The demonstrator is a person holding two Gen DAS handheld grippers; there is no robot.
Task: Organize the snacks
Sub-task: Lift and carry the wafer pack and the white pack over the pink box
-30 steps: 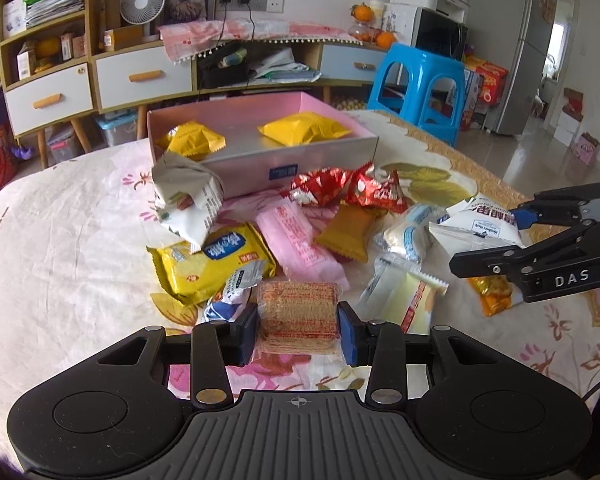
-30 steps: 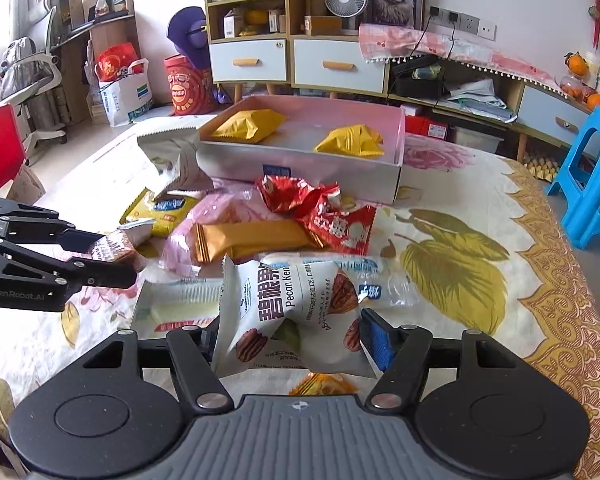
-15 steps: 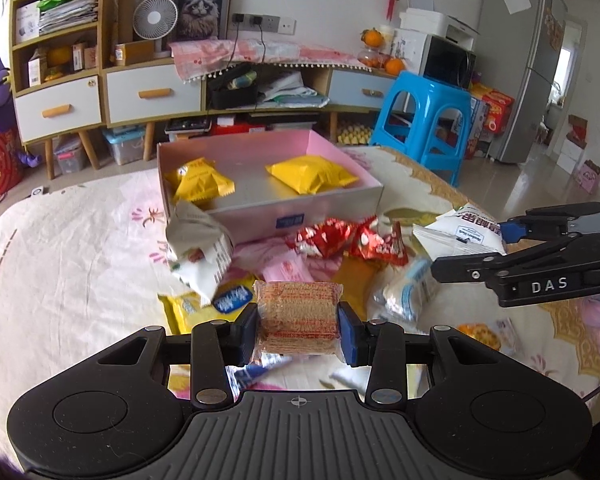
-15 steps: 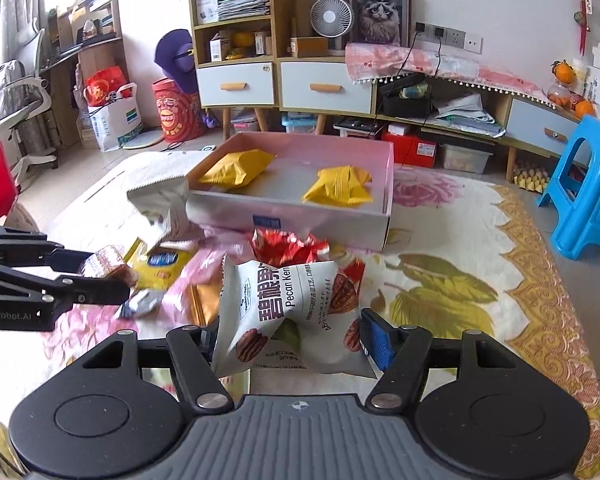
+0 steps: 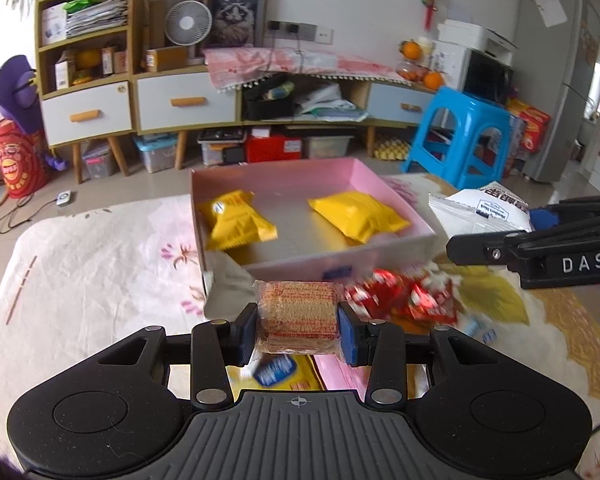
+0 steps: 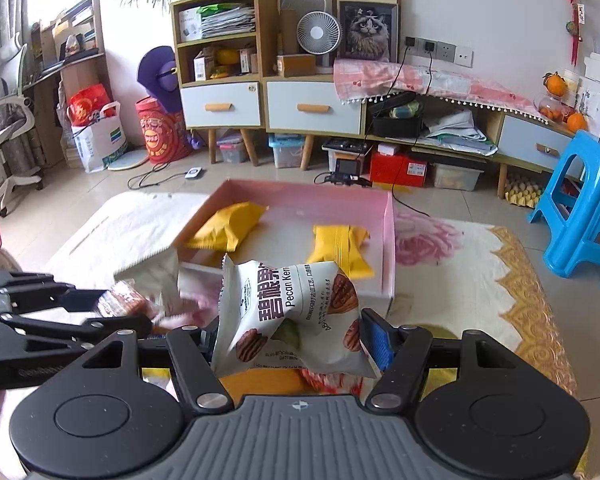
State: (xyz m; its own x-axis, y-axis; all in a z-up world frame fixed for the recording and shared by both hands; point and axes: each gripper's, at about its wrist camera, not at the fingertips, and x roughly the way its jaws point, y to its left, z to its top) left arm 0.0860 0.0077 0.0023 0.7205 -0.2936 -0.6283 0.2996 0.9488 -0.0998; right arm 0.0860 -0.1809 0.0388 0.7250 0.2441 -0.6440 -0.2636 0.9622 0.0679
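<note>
Ahead of both claws, the pink box (image 5: 392, 196) now sits closer than a second ago, two yellow packets (image 5: 356, 216) inside. Both loads have risen off the pile: right claw (image 6: 290, 340) clamps the pecan bag (image 6: 288, 312), left claw (image 5: 297, 330) pinches the cracker pack (image 5: 297, 316), so drop-off looks next.

Pink box (image 5: 380, 184) holds two yellow packets (image 5: 236, 220); the wafer pack (image 5: 296, 316) is tan with red print, the pecan bag (image 6: 288, 312) white with brown nuts.

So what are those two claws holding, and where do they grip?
Left gripper pinches a wafer pack by its ends; right gripper squeezes a pecan bag at its sides.
</note>
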